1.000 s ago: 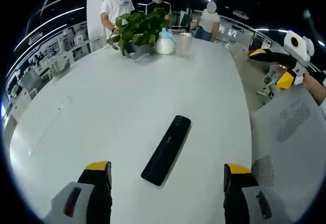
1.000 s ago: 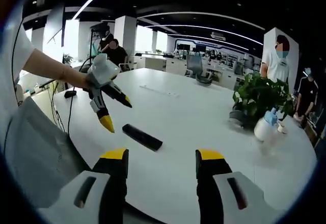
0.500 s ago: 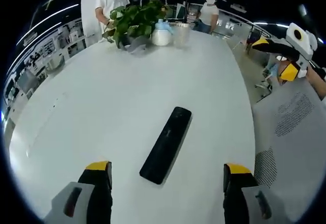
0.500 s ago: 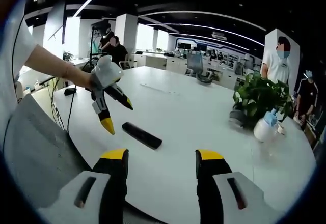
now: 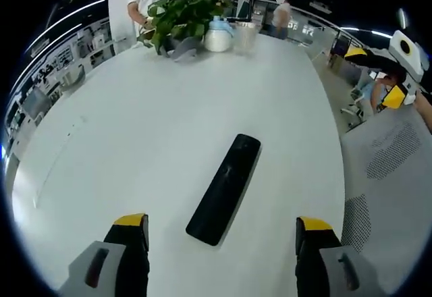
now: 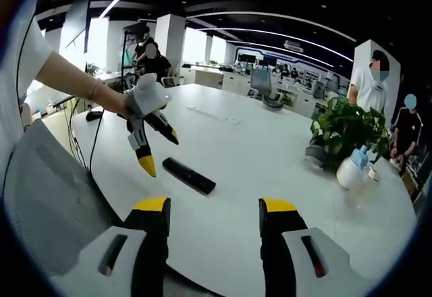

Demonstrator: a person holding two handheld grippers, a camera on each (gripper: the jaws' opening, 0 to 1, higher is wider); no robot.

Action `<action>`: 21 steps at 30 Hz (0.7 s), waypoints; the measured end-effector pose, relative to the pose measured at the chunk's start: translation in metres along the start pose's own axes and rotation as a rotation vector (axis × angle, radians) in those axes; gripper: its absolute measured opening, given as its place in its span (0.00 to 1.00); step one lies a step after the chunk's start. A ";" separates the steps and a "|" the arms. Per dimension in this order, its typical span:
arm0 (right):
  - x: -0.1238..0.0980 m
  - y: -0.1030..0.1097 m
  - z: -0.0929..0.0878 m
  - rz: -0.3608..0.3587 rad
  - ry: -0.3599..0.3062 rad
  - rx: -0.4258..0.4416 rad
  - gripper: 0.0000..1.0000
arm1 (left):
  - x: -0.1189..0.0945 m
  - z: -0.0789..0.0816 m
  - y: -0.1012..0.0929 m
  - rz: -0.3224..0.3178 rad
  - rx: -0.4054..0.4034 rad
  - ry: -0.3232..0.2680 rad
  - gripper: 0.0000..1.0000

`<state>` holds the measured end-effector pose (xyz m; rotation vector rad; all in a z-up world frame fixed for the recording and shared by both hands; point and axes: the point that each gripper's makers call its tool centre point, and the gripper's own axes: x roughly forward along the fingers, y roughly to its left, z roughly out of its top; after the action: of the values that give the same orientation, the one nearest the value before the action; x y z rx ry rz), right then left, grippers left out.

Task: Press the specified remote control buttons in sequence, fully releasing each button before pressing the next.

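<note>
The remote (image 5: 225, 189) lies on the desk (image 5: 155, 121) between the spread left tongs (image 5: 219, 233). The right tongs (image 6: 212, 219) hang spread too. Close one pair first, then press squarely with its tip.

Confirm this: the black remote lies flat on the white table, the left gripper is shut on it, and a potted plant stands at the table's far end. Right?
Not quite. The left gripper is open and hovers above the remote, not gripping it, as the right gripper view shows. The remote does lie flat on the white table, with the potted plant at the far end.
</note>
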<state>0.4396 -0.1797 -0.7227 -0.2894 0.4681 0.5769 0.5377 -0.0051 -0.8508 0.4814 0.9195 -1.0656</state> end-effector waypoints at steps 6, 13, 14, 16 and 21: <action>0.001 0.001 -0.002 0.004 0.013 -0.011 0.54 | 0.003 -0.003 0.002 0.005 0.019 0.024 0.93; 0.003 0.003 -0.006 0.010 0.038 -0.036 0.54 | 0.007 -0.007 0.002 -0.005 0.011 0.041 0.93; 0.003 0.004 -0.006 0.011 0.040 -0.038 0.54 | 0.008 -0.007 0.002 -0.006 0.011 0.042 0.93; 0.003 0.004 -0.007 0.013 0.045 -0.044 0.54 | 0.009 -0.008 0.002 -0.004 0.010 0.046 0.93; 0.000 0.001 -0.002 -0.017 0.023 -0.082 0.49 | 0.013 -0.013 0.000 -0.005 0.022 0.070 0.93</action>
<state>0.4382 -0.1797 -0.7242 -0.3778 0.4645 0.5769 0.5345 -0.0023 -0.8687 0.5376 0.9714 -1.0697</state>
